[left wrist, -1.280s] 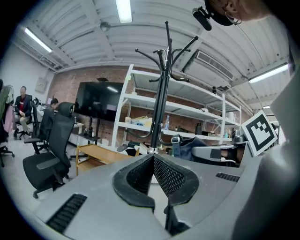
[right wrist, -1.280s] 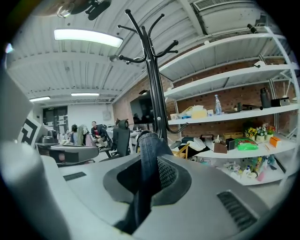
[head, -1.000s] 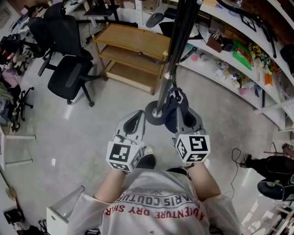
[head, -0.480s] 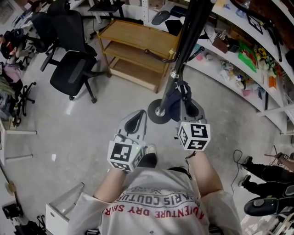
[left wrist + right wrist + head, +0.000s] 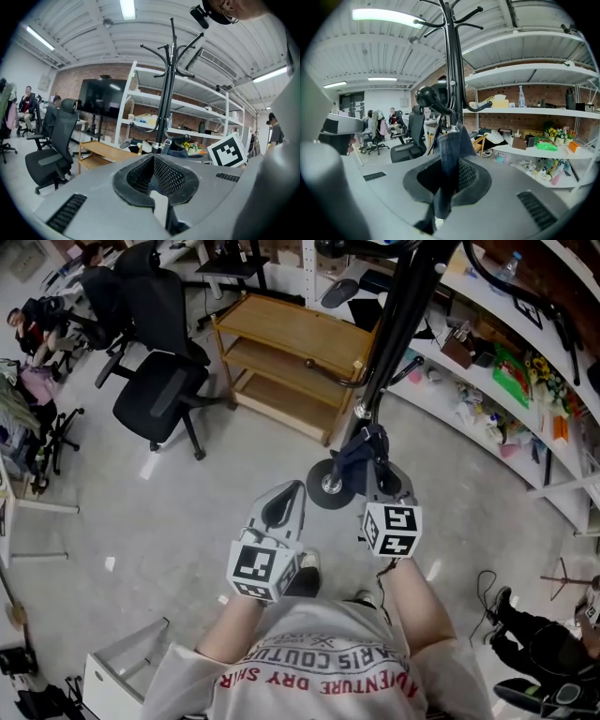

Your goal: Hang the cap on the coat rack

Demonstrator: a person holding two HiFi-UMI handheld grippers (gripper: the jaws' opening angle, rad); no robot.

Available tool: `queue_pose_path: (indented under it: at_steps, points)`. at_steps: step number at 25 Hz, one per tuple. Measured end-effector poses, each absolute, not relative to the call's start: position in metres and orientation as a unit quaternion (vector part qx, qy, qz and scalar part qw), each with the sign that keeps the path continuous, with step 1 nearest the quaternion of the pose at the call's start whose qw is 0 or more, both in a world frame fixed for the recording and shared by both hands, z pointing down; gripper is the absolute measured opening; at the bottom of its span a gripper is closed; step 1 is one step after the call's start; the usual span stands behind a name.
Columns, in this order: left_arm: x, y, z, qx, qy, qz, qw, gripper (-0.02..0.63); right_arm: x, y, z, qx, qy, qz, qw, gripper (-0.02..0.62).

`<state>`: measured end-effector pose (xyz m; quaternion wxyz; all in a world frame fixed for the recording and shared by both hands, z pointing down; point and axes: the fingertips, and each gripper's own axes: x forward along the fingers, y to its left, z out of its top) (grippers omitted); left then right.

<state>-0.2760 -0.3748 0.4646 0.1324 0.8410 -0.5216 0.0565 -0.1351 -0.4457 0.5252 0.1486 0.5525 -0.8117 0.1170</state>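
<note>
The black coat rack stands on the grey floor in front of a wooden shelf cart, and in the head view its round base shows between the two grippers. The right gripper is clamped on the dark denim cap, which is held close beside the pole, near a knobbed hook. The left gripper has its jaws together with nothing between them.

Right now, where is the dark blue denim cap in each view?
Head view: dark blue denim cap at centre, ahead of the right gripper, beside the rack's round base.
Left gripper view: cap small, just right of the pole.
Right gripper view: cap at centre, clamped in that gripper.
Shared landmark: black metal coat rack pole.
</note>
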Motion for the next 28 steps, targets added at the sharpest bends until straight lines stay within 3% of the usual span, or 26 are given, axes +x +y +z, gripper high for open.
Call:
queue_pose_path:
  at_steps: [8,15,19,24,25,26,28]
  points:
    - [-0.246,-0.357,0.47,0.833,-0.534,0.067,0.128,0.006,-0.131,-0.433,0.537,0.499,-0.843,0.11,0.165,0.023]
    - [-0.239,-0.338,0.462,0.82,-0.558,0.074,0.103,0.006,-0.125,-0.42,0.517,0.483,-0.859,0.104,0.133,0.026]
    - [-0.238,-0.333,0.444,0.816,-0.568,0.066,0.077,0.006,-0.12,-0.404,0.493,0.475,-0.869,0.11,0.088,0.144]
    - [-0.236,-0.328,0.429,0.813,-0.576,0.05,0.072,0.005,-0.108,-0.373,0.447,0.467,-0.88,0.072,0.05,0.141]
    - [-0.233,-0.327,0.427,0.813,-0.576,0.047,0.072,0.006,-0.103,-0.368,0.44,0.468,-0.88,0.062,0.044,0.122]
    - [-0.23,-0.328,0.425,0.813,-0.576,0.042,0.075,0.005,-0.098,-0.363,0.434,0.469,-0.881,0.055,0.04,0.059]
    - [-0.225,-0.328,0.421,0.812,-0.577,0.035,0.078,0.006,-0.089,-0.356,0.429,0.468,-0.882,0.047,0.037,0.033]
